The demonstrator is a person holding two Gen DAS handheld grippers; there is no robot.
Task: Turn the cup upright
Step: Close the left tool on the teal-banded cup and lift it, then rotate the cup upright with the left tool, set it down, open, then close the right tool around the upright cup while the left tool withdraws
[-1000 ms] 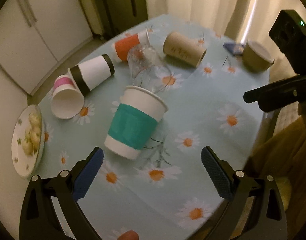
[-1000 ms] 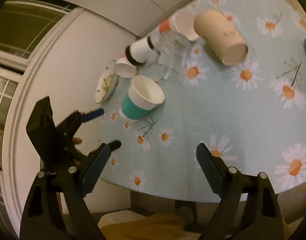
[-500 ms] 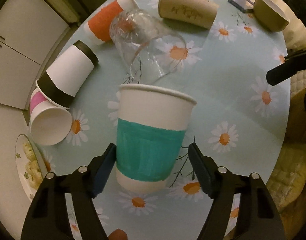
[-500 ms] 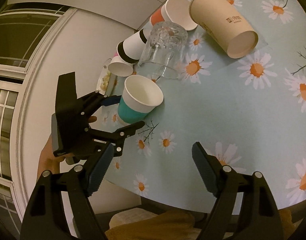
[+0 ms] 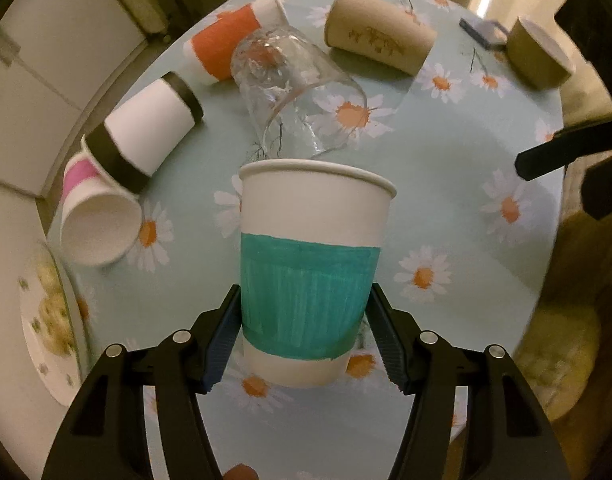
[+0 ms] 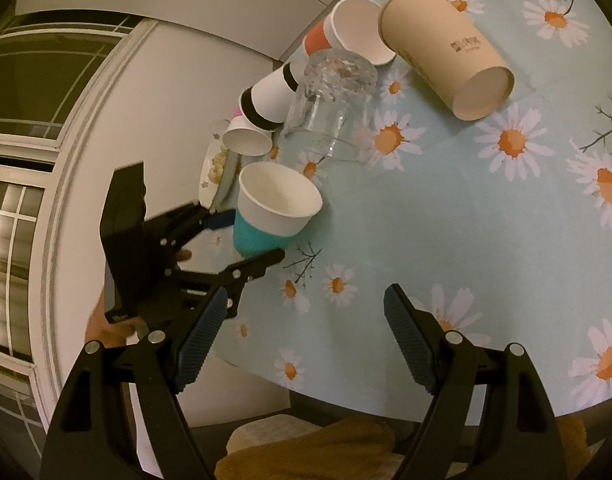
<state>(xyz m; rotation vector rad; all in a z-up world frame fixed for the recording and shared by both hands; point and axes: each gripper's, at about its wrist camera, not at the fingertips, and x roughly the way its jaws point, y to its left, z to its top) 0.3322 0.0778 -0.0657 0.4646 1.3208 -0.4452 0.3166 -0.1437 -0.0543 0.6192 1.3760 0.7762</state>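
Observation:
A white paper cup with a teal band (image 5: 309, 276) stands mouth up between the fingers of my left gripper (image 5: 306, 338), which is shut on its lower half. The cup looks lifted a little off the daisy tablecloth (image 5: 445, 184). In the right wrist view the same cup (image 6: 276, 210) and the left gripper (image 6: 246, 240) show at the table's left edge. My right gripper (image 6: 302, 340) is open and empty, hovering over the near table edge.
Lying on their sides behind the teal cup: a clear glass (image 5: 294, 92), a black-banded cup (image 5: 146, 132), a pink cup (image 5: 94, 216), an orange cup (image 5: 230, 44), a brown cup (image 5: 379, 42). An olive cup (image 5: 539, 54) sits far right. A plate (image 5: 46, 320) lies left.
My left gripper moved forward around the teal cup and closed on it. The cup went from tilted to straight and looks raised. My right gripper drifted slightly and stayed open.

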